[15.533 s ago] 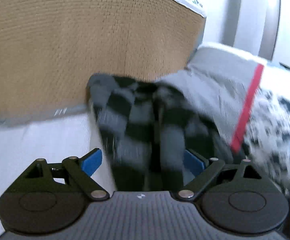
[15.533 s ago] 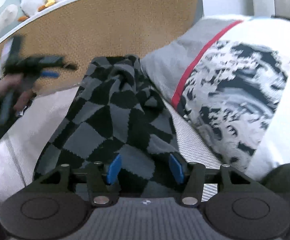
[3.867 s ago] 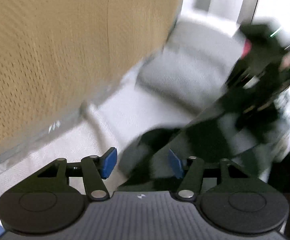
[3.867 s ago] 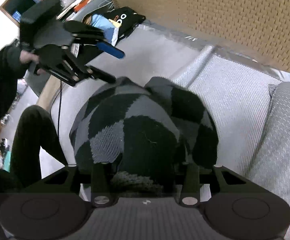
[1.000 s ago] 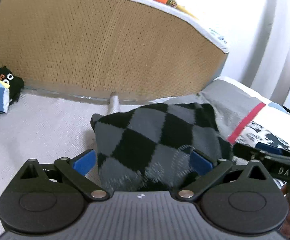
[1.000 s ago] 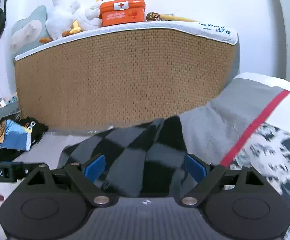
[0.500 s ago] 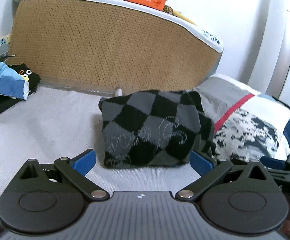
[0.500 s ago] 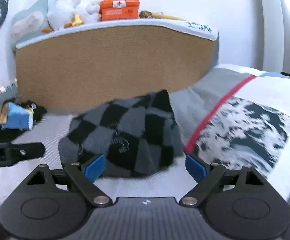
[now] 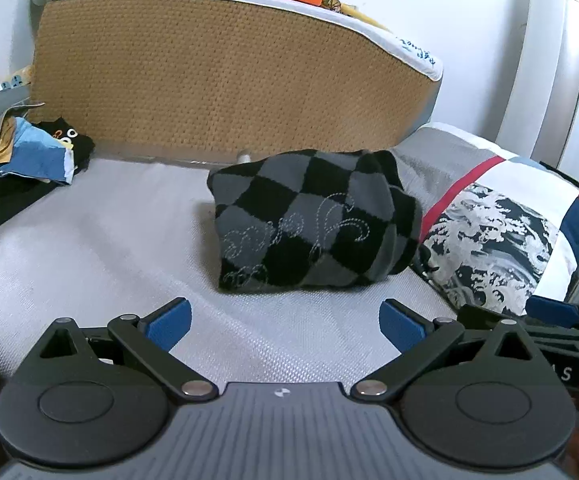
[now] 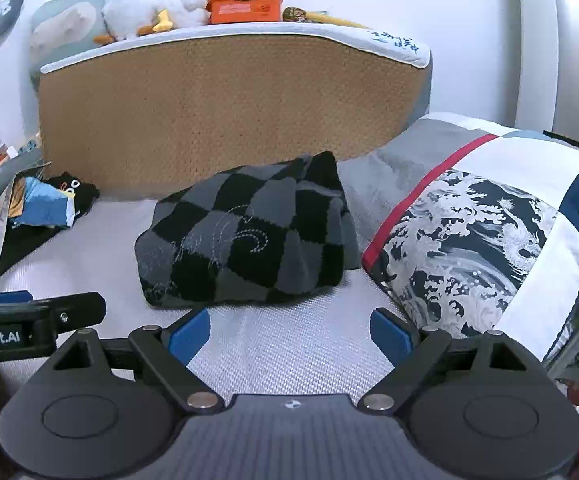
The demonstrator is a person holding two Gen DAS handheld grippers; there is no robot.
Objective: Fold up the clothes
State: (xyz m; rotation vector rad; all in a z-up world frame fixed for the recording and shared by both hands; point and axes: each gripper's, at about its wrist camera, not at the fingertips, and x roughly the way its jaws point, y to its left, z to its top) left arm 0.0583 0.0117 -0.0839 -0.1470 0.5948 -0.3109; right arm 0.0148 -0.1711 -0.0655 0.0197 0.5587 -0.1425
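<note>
A black and grey checked knit garment (image 9: 313, 220) (image 10: 249, 246) lies folded into a compact bundle on the grey mattress (image 9: 101, 248) (image 10: 289, 344), touching the pillow on its right. My left gripper (image 9: 285, 324) stands open over bare mattress, well short of the bundle's near edge, nothing between its blue pads. My right gripper (image 10: 289, 332) is open too, held back from the bundle with empty jaws. Each gripper shows at the edge of the other's view, side by side.
A patterned pillow (image 9: 501, 240) (image 10: 489, 248) with a red stripe lies right of the garment. The woven tan headboard (image 9: 225, 80) (image 10: 225, 108) rises behind, carrying an orange first-aid box (image 10: 245, 2) and plush toys (image 10: 149, 4). More clothes (image 9: 37, 148) (image 10: 45, 200) are piled at far left.
Both grippers have drawn back and away from the folded garment, which rests on the mattress. Earlier the right gripper was carrying the bundle; now neither holds it.
</note>
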